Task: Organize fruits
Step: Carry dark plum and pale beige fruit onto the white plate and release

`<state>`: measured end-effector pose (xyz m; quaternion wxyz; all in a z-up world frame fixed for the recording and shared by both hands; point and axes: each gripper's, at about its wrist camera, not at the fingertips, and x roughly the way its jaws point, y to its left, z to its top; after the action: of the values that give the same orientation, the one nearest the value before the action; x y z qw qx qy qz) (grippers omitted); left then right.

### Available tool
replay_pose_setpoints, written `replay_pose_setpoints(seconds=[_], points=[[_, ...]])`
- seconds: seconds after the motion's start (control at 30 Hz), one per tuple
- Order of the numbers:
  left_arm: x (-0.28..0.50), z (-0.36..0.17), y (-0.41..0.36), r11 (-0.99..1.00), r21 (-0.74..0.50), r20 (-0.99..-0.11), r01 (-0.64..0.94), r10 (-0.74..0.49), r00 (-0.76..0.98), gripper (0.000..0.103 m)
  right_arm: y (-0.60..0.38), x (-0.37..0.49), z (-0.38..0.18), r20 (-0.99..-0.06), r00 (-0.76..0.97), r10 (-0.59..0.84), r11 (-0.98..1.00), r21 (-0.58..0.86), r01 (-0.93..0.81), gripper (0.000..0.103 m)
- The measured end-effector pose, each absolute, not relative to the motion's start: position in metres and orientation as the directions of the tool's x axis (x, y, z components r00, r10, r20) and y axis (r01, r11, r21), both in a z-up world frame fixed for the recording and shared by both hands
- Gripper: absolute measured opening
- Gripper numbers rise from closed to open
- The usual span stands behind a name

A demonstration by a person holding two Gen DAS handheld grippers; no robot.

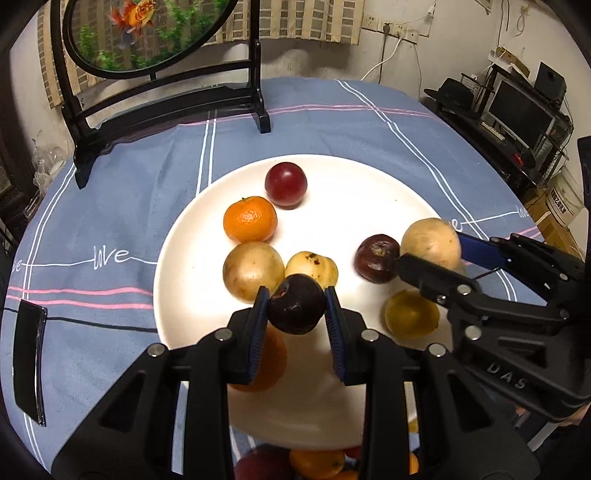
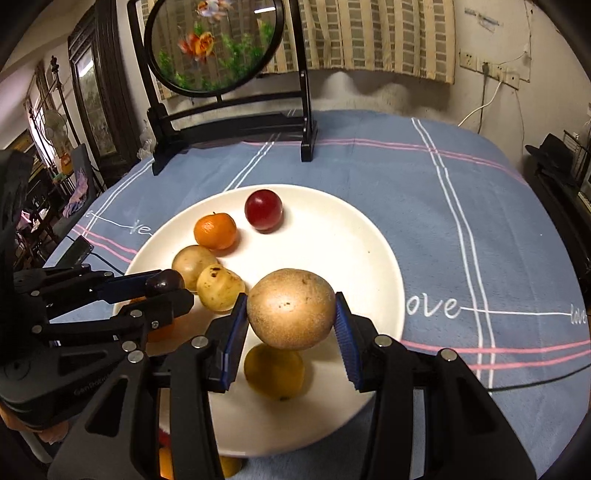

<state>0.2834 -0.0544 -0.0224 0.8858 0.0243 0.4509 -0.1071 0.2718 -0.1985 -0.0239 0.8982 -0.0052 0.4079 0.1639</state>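
Note:
A white plate [image 1: 351, 192] [image 2: 351, 251] on the blue tablecloth holds several fruits. My left gripper [image 1: 295, 306] is shut on a dark purple fruit [image 1: 295, 308] [image 2: 164, 282], held just above the plate's near side. My right gripper [image 2: 291, 314] is shut on a tan round fruit [image 2: 291, 308] [image 1: 430, 242], held above a yellow fruit [image 2: 275, 373] [image 1: 412, 314]. On the plate lie a red plum [image 1: 286, 184] [image 2: 264, 209], a mandarin [image 1: 250, 218] [image 2: 215, 231], two tan fruits [image 1: 253, 270] [image 1: 312, 267] and another dark fruit [image 1: 377, 258]. An orange [image 1: 271, 358] lies under the left fingers.
A black stand with a round goldfish panel [image 1: 147, 33] [image 2: 214, 44] stands at the table's far side. A dark phone [image 1: 29, 358] lies at the left edge with a cable. More fruits [image 1: 317, 461] lie below the plate's near rim. Shelves with a monitor [image 1: 517, 110] stand at right.

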Motion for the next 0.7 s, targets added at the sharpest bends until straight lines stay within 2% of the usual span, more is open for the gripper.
replay_pose_setpoints(seconds=[0.1,0.17,0.23,0.33,0.43,0.7], points=[[0.290,-0.027,-0.054,0.979,-0.062,-0.809,0.196,-0.164,0.565,0.033,-0.196,0.280,-0.029,-0.751,0.592,0.292,0.945,0.131,-0.300,0.047],[0.293,-0.031,-0.053,0.984,-0.051,-0.817,0.170,-0.139,0.560,0.038,-0.196,0.283,-0.032,-0.761,0.584,0.281,0.948,0.125,-0.293,0.048],[0.295,-0.032,-0.050,0.988,-0.048,-0.822,0.147,-0.123,0.556,0.051,-0.199,0.284,-0.032,-0.762,0.585,0.277,0.951,0.128,-0.283,0.052],[0.293,-0.028,-0.045,0.990,-0.057,-0.816,0.130,-0.122,0.565,0.061,-0.203,0.281,-0.030,-0.754,0.595,0.277,0.953,0.139,-0.268,0.060],[0.286,-0.021,-0.043,0.990,-0.049,-0.805,0.129,-0.116,0.582,0.069,-0.206,0.275,-0.024,-0.743,0.605,0.287,0.952,0.153,-0.264,0.063],[0.256,-0.002,-0.037,0.992,-0.024,-0.772,0.122,-0.096,0.629,0.082,-0.218,0.244,-0.005,-0.718,0.637,0.281,0.957,0.155,-0.247,0.067]])
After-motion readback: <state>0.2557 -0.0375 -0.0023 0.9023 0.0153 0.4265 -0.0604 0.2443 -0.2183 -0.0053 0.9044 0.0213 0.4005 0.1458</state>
